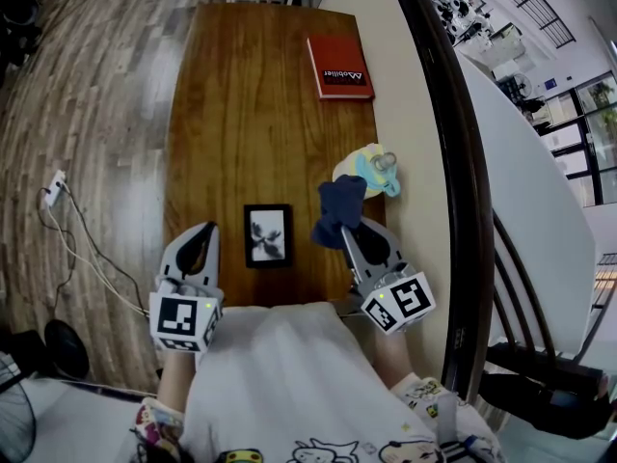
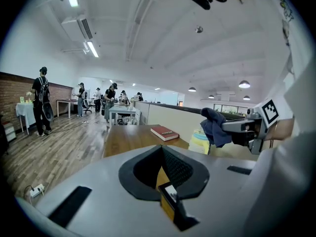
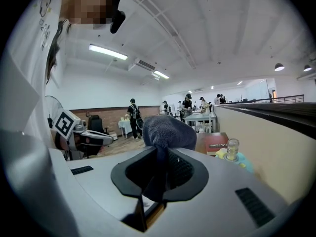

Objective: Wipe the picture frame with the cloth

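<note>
A long wooden table (image 1: 260, 114) is seen from above, set lengthwise between a plank floor (image 1: 96, 85) on the left and a cream partition wall (image 1: 415, 162) on the right. Two hand-held grippers are held over its near end by a person in a white printed shirt (image 1: 280, 384). The left gripper (image 1: 204, 231) is kept at the near left corner of the table with its jaws brought together and nothing between them. The right gripper (image 1: 345, 228) is held at the near right, its jaws clamped on a dark blue cloth (image 1: 337, 205), which is bunched up beyond the fingertips and, in the left gripper view, is seen raised clear of the tabletop. A red book (image 1: 339, 68) is laid flat at the far right of the table, well apart from everything else. The picture frame (image 1: 268, 235), black-edged with a dark plant print on a pale ground, is laid flat near the table's near edge, between the two grippers; the cloth is held just to its right and is not touching it. A pale yellow and blue bundle (image 1: 362, 172), topped by a small glass bottle (image 1: 385, 162), is set just beyond the cloth at the right edge. A white power strip (image 1: 56, 189) with trailing cables is left on the floor at the left.
</note>
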Demonstrator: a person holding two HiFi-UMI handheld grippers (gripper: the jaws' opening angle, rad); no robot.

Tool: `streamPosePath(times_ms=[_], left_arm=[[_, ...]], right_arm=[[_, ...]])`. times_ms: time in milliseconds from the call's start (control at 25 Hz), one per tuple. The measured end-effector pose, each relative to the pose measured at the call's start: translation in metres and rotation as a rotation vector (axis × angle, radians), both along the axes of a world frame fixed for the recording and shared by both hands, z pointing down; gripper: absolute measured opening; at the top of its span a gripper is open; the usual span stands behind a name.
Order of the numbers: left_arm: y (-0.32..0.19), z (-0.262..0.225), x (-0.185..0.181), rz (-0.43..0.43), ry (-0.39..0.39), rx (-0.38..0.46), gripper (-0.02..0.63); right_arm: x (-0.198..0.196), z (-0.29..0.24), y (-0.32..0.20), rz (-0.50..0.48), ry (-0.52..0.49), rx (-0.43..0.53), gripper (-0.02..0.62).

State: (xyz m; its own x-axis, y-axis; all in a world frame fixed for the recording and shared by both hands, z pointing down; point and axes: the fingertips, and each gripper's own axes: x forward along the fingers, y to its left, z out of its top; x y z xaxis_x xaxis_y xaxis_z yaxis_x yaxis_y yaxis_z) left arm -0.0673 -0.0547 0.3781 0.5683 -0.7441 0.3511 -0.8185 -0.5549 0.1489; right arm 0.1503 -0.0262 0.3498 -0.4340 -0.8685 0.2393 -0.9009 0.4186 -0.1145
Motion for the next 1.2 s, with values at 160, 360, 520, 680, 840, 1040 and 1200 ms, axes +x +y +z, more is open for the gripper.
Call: streamPosePath(times_ms=[160,360,520,680,840,1040,1200], left_arm=[[0.0000,0.0002,0.0003,0.005,-0.010,0.008,0.003],[-0.0015,-0.0006,0.0001,0.012,-0.024,0.020,0.003],[-0.0026,-0.0004,0.0001,0.009,-0.020,0.017,0.004],[-0.0019,-0.0008,-0.0004,0.008,-0.020,0.018,0.003],[-0.0021,-0.0012,-0.0013,0.005,-0.015,0.013,0.004],[-0.0024,-0.0006,-0.0011,0.008,-0.020,0.021,0.003],[-0.0033,-0.0021,-0.0010,0.011,-0.022,0.028,0.003]], right_arm=[[0.0021,0.0026,0.0017,0.010,-0.002,-0.006,0.043],[0.0023,0.0031,0.0023,0.015,-0.004,-0.009,0.043],[0.0036,0.0044,0.0024,0.020,-0.007,-0.012,0.043],[0.0041,0.0043,0.0031,0.022,-0.007,-0.011,0.043],[0.0037,0.0038,0.0029,0.024,-0.006,-0.010,0.043],[0.0054,0.0046,0.0027,0.027,-0.004,-0.009,0.043],[0.0058,0.0063,0.0034,0.024,0.001,-0.019,0.043]])
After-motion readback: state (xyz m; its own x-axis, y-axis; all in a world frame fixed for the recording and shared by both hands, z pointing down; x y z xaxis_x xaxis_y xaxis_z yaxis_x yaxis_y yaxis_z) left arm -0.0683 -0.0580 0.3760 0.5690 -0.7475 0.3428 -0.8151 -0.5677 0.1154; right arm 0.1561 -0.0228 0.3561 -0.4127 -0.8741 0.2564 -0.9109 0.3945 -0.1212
